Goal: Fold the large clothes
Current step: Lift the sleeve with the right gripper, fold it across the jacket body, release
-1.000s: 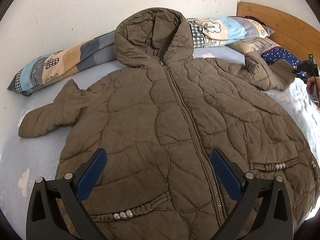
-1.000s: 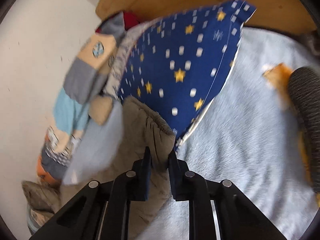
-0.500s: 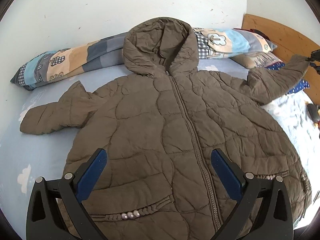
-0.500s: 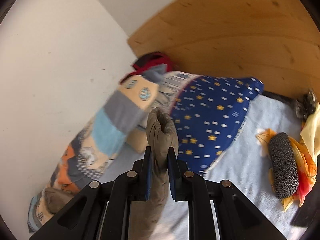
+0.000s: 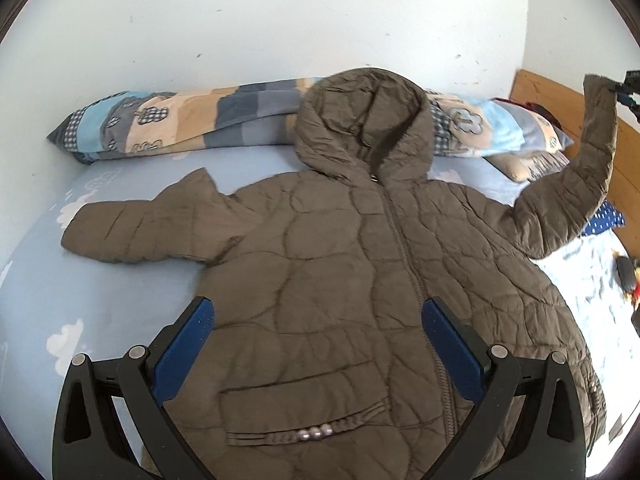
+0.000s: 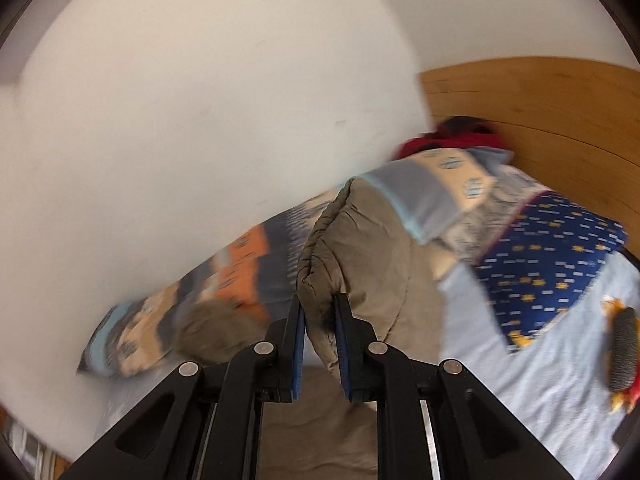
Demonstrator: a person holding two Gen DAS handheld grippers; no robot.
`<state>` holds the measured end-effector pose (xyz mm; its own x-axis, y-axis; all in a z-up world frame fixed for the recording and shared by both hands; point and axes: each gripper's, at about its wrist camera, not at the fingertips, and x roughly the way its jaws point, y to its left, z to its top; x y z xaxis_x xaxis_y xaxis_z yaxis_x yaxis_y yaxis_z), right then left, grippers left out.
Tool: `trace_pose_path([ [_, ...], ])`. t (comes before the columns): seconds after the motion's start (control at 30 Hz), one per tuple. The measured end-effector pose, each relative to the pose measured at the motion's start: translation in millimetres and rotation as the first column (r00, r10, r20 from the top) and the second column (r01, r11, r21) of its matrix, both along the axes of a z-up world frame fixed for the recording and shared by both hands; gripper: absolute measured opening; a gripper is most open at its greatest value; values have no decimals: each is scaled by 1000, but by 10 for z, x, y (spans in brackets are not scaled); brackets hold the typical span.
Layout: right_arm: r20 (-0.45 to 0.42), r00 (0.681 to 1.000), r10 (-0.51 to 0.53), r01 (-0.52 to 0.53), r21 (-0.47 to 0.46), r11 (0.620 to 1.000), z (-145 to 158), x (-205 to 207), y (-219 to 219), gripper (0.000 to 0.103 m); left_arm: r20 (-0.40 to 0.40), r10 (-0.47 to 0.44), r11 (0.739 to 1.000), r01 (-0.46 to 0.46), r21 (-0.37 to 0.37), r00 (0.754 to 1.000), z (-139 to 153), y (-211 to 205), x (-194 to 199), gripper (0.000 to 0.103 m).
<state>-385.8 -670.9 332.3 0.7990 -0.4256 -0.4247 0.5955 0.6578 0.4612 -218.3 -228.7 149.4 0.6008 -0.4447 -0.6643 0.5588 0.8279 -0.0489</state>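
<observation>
Below left claw (image 5: 318, 344), spread empty: quilted brown hooded jacket (image 5: 360, 280), hood pointing away; right claw (image 6: 320, 312) clenching sleeve cuff (image 6: 320, 248).

Left claw (image 5: 316, 342) gapes wide; right claw (image 6: 320, 312) clamped, raised high

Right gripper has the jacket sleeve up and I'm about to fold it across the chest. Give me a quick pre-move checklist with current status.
1. Right gripper shut on the sleeve cuff: ok.
2. Raised sleeve clear of the bed sheet: ok.
3. Jacket body flat, zipped, hood up by the patchwork pillow: ok.
4. Left gripper open, holding nothing, hovering over the lower front: ok.
5. Other sleeve lying spread out to the side: ok.
6. Hem lying straight: cannot tell, hidden behind the left gripper.
</observation>
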Motion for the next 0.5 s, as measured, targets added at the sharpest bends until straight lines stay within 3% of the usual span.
trace_pose_path([
  [0.13,-17,988,156,-156,-17,988,20,590,603,16,-11,47,999,-47,-19,999,35,209,120,103],
  [0.3,-61,945,320,-321,3,947,-237,1267,1268,15,-28,93,995,-94,-32,995,51,415,232,103],
  [0.5,-133,879,458,-448,98,889,-1022,2057,1956,15,-46,152,987,-154,-44,987,66,620,377,103],
])
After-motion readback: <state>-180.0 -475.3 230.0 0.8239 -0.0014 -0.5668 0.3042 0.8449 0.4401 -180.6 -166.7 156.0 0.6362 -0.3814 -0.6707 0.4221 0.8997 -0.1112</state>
